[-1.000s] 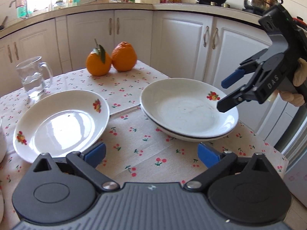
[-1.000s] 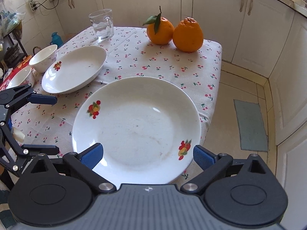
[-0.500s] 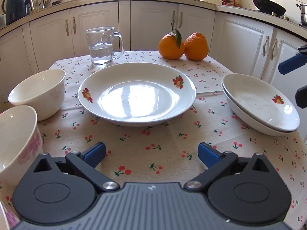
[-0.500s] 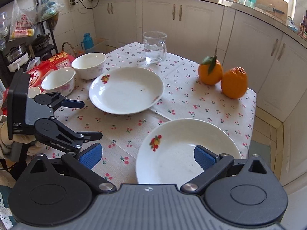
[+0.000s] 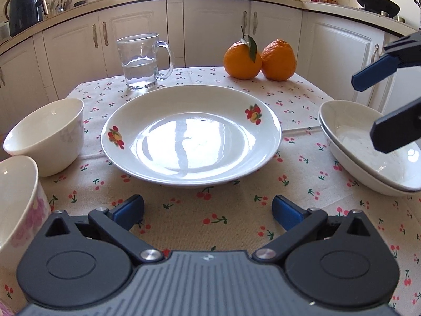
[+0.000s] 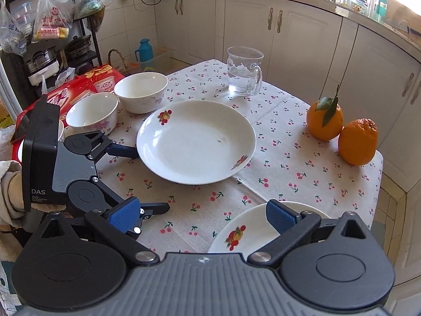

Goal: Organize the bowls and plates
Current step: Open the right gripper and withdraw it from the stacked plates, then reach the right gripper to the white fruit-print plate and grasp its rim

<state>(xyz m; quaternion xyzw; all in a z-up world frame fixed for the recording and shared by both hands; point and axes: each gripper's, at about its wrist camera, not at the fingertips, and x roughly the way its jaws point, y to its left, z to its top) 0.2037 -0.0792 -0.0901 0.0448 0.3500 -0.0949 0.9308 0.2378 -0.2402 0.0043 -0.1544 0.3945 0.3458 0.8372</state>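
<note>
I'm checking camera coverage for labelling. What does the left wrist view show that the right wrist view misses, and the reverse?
Only the left wrist view shows the black wok on the counter and that two plates are stacked at the table's right.

Only the right wrist view shows the red box beyond the bowls, the teal flask on the floor and the hanging bags.

Both show the lone plate, the water mug, two oranges, two bowls, and both open claws, left and right.
</note>
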